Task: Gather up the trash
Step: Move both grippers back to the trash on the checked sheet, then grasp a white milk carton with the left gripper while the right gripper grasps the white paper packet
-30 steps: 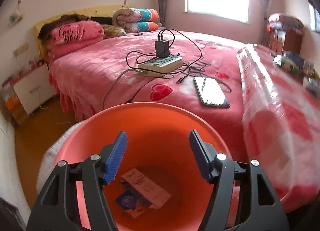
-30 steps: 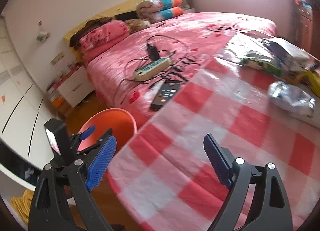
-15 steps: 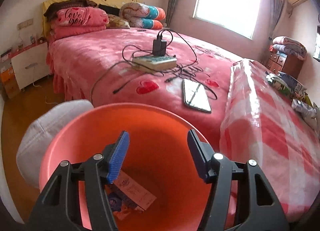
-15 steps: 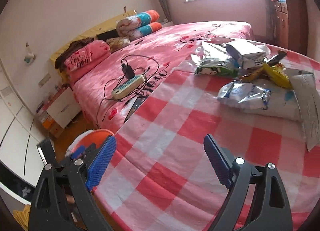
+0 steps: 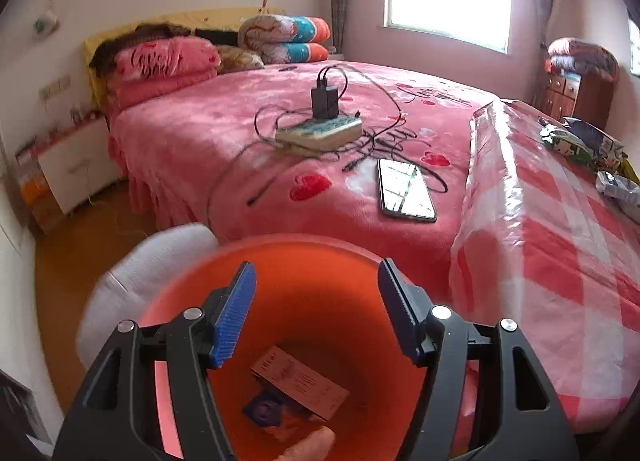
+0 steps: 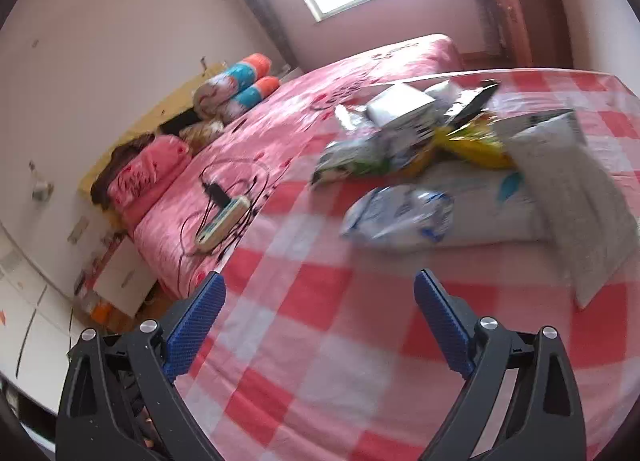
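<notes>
The right gripper [image 6: 316, 321] has its jaws wide and opening more, with nothing between them. It points over the checked cloth [image 6: 304, 361] toward the trash pile [image 6: 420, 133], which lies ahead and a little to its right. The nearest piece, a blue-and-white wrapper [image 6: 400, 217], lies with its long axis across the gripper's line. The left gripper [image 5: 316, 301] is about half open, opening slightly and empty, over the orange bin [image 5: 312, 265], well apart from the pile. So I judge the right hand is the nearer one
</notes>
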`<state>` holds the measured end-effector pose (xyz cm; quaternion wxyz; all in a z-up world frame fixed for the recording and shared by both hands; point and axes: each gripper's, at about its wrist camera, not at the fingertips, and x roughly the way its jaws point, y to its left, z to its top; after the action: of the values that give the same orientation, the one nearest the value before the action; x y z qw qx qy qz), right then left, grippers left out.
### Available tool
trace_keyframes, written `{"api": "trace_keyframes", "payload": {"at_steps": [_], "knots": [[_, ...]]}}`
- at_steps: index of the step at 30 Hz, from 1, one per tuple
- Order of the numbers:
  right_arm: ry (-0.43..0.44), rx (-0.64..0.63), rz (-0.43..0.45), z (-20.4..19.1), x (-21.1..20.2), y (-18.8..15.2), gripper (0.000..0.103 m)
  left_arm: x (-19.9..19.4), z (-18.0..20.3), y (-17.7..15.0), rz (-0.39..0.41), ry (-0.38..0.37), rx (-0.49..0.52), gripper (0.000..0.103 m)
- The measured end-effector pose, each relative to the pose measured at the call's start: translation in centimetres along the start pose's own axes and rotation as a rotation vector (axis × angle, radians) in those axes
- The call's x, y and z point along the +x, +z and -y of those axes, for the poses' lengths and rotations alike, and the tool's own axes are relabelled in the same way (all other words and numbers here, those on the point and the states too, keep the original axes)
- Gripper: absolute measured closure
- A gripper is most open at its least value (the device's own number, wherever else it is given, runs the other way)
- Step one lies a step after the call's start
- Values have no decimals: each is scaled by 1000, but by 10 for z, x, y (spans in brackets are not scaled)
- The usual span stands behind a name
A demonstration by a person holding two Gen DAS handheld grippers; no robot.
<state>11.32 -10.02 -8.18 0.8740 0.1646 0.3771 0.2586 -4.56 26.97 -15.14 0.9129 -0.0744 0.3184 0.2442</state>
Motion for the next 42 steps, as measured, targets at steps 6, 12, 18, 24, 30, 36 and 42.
{"api": "trace_keyframes", "payload": {"at_steps": [6, 12, 18, 24, 30, 36, 42], "knots": [[-4, 33, 43, 36, -14, 10, 9, -39, 24, 43, 73, 28, 122, 38], [-36, 59, 84, 71, -34, 23, 9, -58, 63, 75, 94, -74, 118, 33], [-120, 79, 104, 108, -49, 34, 9, -61, 128, 92, 10, -166, 234, 33], [-213, 64, 64, 134, -44, 39, 9, -71, 204, 110, -50, -286, 321, 33], [-257, -6, 22, 135, -30, 40, 9, -58, 269, 139, -151, -390, 322, 33], [-299, -67, 11, 126, -21, 43, 9, -25, 332, 173, -253, -460, 280, 33], [-368, -122, 5, 122, -16, 45, 9, 19, 382, 188, -339, -434, 275, 33]]}}
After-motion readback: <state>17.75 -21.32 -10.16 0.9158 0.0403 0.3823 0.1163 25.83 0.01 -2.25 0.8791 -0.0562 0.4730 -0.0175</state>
